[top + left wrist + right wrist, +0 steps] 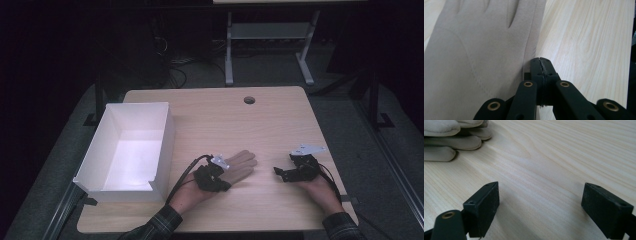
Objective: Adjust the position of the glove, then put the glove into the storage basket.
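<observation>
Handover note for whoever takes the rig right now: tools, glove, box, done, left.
Left tool: shut, its tip at the edge of the beige glove; whether it pinches the fabric I cannot tell.
Right tool: open, nothing between the jaws, low over bare table, to the right of the glove's fingertips.
Glove: flat on the table, mid-front.
White box: at the table's left, nothing in it.
Done: nothing boxed.
Left: likely lift the glove and put it in the box.

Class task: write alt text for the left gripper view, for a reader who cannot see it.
A beige glove lies flat on a pale wooden table, covering the left half of the picture. The left tool rises from the bottom edge with its black jaws shut, their tips at the glove's right edge; whether they pinch the fabric is unclear.
</observation>
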`<state>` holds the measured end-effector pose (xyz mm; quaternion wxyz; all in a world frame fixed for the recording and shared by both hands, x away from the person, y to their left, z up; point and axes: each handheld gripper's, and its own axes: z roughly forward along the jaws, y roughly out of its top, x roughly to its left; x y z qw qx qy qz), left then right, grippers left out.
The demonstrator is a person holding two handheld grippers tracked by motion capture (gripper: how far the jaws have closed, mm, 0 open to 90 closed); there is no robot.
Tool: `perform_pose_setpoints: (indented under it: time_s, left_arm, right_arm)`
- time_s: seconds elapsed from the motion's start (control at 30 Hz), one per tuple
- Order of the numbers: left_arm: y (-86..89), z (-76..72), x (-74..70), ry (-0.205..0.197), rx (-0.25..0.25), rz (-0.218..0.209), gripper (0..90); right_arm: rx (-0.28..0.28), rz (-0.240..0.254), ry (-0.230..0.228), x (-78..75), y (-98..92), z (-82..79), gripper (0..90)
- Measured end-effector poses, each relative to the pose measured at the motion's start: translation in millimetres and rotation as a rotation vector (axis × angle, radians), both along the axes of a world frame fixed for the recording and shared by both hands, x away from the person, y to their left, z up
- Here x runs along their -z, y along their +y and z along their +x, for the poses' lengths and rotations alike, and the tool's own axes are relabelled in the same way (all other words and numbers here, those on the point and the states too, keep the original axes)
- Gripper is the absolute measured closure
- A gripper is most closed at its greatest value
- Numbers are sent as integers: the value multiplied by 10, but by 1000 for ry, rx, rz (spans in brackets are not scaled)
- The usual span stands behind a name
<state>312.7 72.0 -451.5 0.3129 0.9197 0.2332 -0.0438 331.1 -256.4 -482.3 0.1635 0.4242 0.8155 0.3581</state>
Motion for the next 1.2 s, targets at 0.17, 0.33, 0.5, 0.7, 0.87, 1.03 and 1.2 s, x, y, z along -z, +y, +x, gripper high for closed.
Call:
perform_pose_setpoints:
  time_s: [0.17, 0.33, 0.5, 0.7, 0.87, 1.03, 1.2]
  left_arm:
    - [-22, 2, -42, -5, 6, -9, 893]
    - [15, 19, -135, -20, -4, -44, 837]
    - [86, 83, -239, -70, -56, -70, 647]
    - [131, 178, -250, -109, -78, -70, 386]
    - [120, 240, -200, -166, -93, -48, 209]
    - [61, 304, -87, -173, -72, -4, 156]
    - [-11, 296, 11, -176, -49, 33, 146]
  right_arm:
    - [-3, 0, 2, 0, 2, -1, 141]
    - [-3, 0, 2, 1, 2, -1, 140]
    - [-3, 1, 3, 0, 2, -1, 140]
    - [-4, 0, 1, 1, 2, 0, 140]
    - [-3, 1, 3, 0, 2, -1, 140]
    - [-3, 0, 3, 0, 3, -1, 140]
    - [-4, -2, -1, 1, 2, 1, 139]
